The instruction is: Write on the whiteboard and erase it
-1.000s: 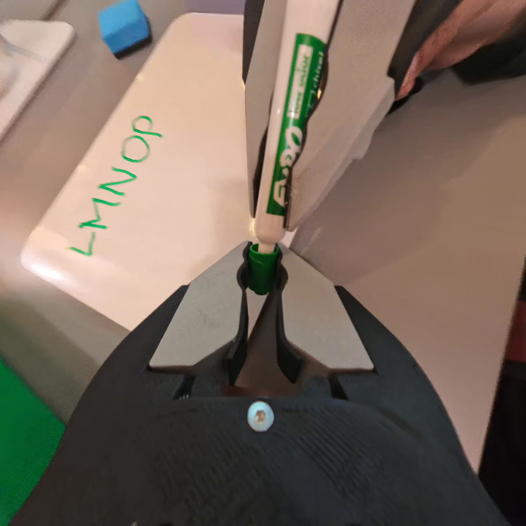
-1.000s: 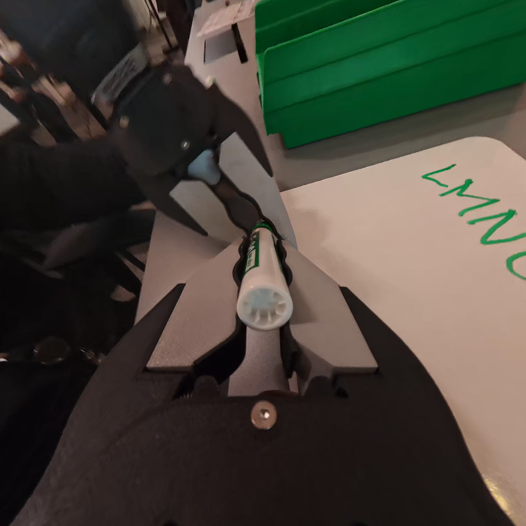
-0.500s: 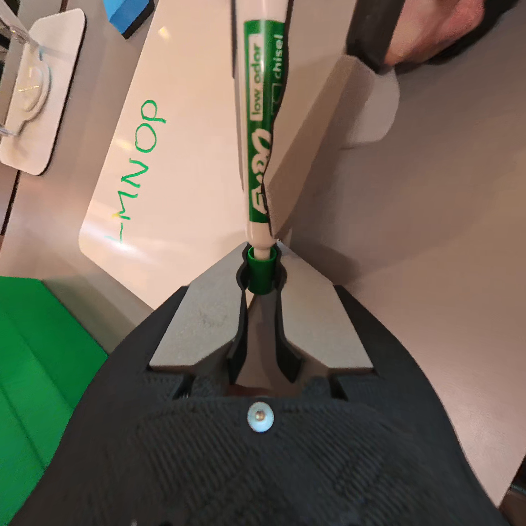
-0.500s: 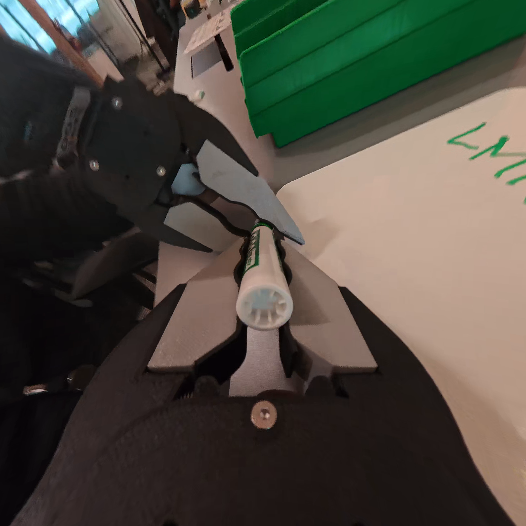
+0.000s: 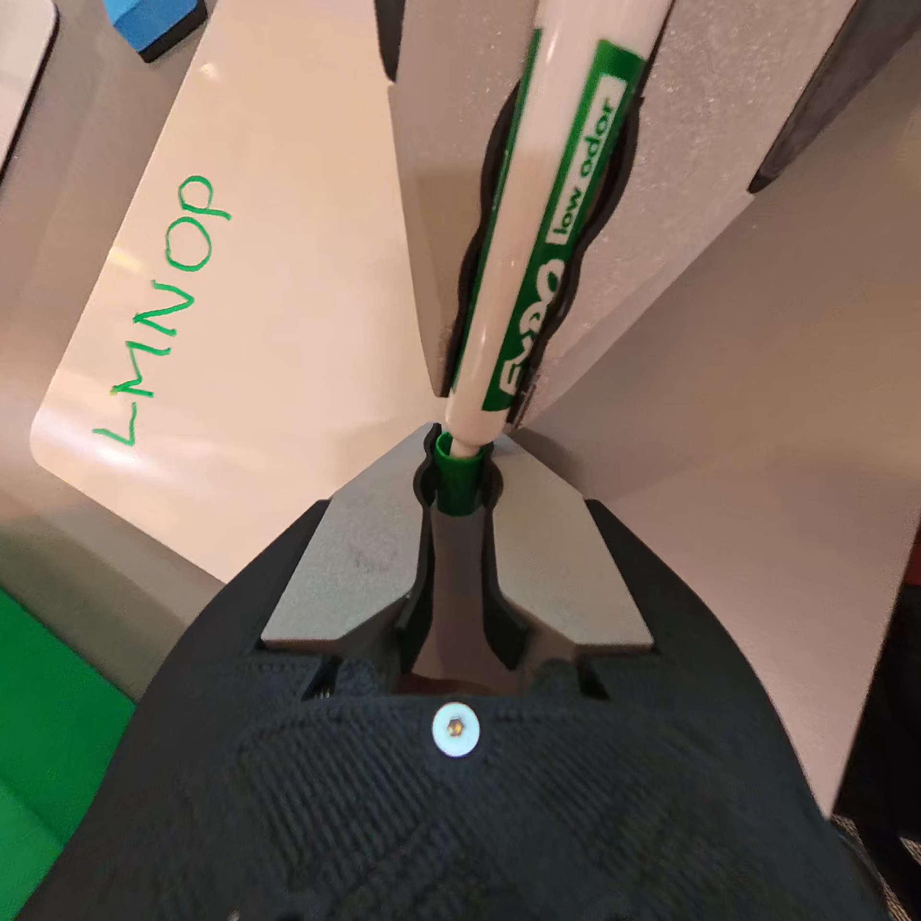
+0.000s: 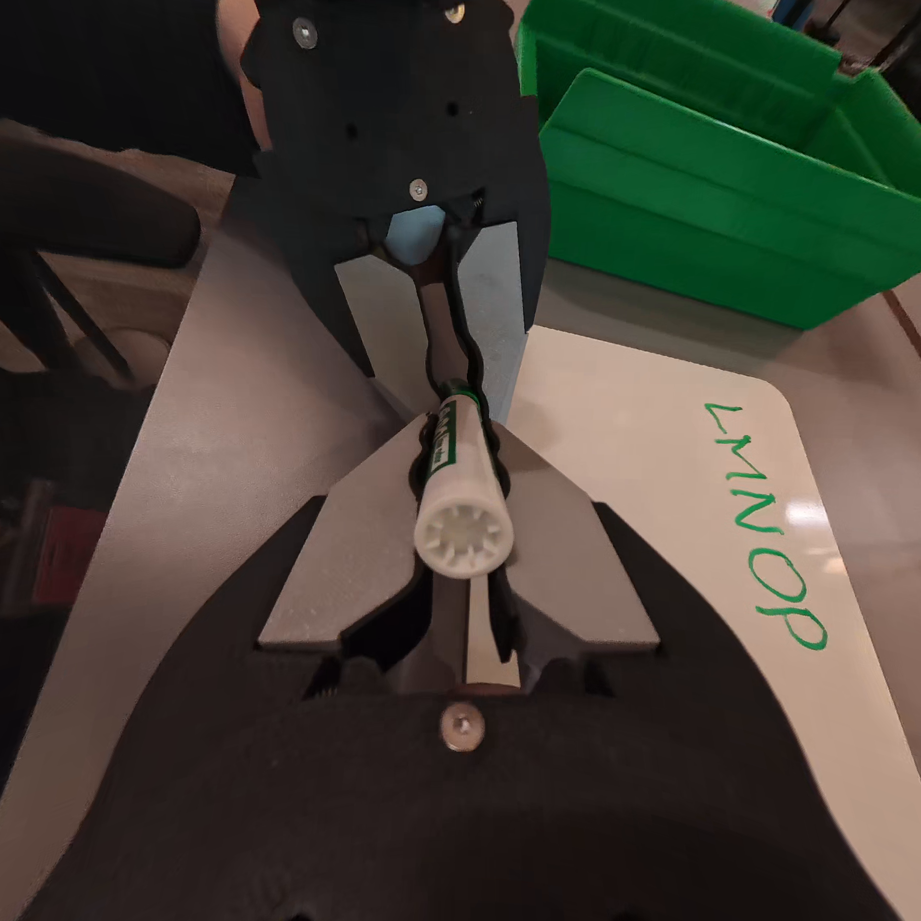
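- Both hand-held grippers were clamped: left hand-held gripper (image 5: 457, 491) on green cap (image 5: 456, 481), right hand-held gripper (image 6: 461, 448) on marker (image 6: 461, 498).
- Since a sec ago, marker nose sat deeper in cap; capping nearly done, I judged.
- Whiteboard (image 5: 299, 279) on table (image 5: 747, 448) kept its writing; eraser (image 5: 154, 25) untouched, erasing next.

white-barrelled marker with green label band (image 5: 503, 319) | solid green plastic marker cap (image 5: 454, 481) | glossy white whiteboard (image 6: 623, 448), green handwriting | green plastic bins (image 6: 722, 199) | blue foam eraser block, black underside (image 5: 149, 22) | plain grey-beige tabletop (image 5: 747, 473)
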Tool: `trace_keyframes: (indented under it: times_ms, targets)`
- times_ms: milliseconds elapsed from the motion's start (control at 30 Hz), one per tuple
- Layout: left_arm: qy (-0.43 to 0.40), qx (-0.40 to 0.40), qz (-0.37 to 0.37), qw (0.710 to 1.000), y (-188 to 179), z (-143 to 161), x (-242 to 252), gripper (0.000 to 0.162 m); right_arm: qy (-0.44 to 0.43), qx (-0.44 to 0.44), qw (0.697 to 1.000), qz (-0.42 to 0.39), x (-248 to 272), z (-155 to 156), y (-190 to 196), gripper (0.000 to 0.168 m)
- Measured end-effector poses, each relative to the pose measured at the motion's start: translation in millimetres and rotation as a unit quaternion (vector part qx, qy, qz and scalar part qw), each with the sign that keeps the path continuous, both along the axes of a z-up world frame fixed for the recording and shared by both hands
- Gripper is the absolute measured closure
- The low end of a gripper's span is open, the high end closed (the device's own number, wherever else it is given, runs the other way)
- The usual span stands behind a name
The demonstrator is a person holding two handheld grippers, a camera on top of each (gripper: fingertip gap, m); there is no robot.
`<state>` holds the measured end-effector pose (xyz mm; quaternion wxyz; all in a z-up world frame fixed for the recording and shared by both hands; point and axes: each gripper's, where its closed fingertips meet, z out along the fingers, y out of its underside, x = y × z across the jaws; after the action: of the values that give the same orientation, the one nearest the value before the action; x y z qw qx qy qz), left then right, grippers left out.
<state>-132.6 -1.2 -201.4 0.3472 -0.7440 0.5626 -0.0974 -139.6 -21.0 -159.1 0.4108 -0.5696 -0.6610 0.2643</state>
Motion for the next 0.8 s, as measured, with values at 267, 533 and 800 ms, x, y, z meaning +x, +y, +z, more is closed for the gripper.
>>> trace_keyframes:
  times_ms: [267,533,800]
  targets:
    - [0.056,0.064,0.045,0.995,13,1,-10,0.152,0.019,-0.189,0.969,-0.156,-7,0,8,0.152]
    - [0.067,0.049,-0.02,0.996,1,0,-1,0.151,-0.062,0.037,0.997,-0.021,-5,1,-2,0.153]
    - [0.029,0.05,0.016,0.998,7,1,-5,0.152,0.034,-0.111,0.985,-0.124,-14,-1,5,0.155]
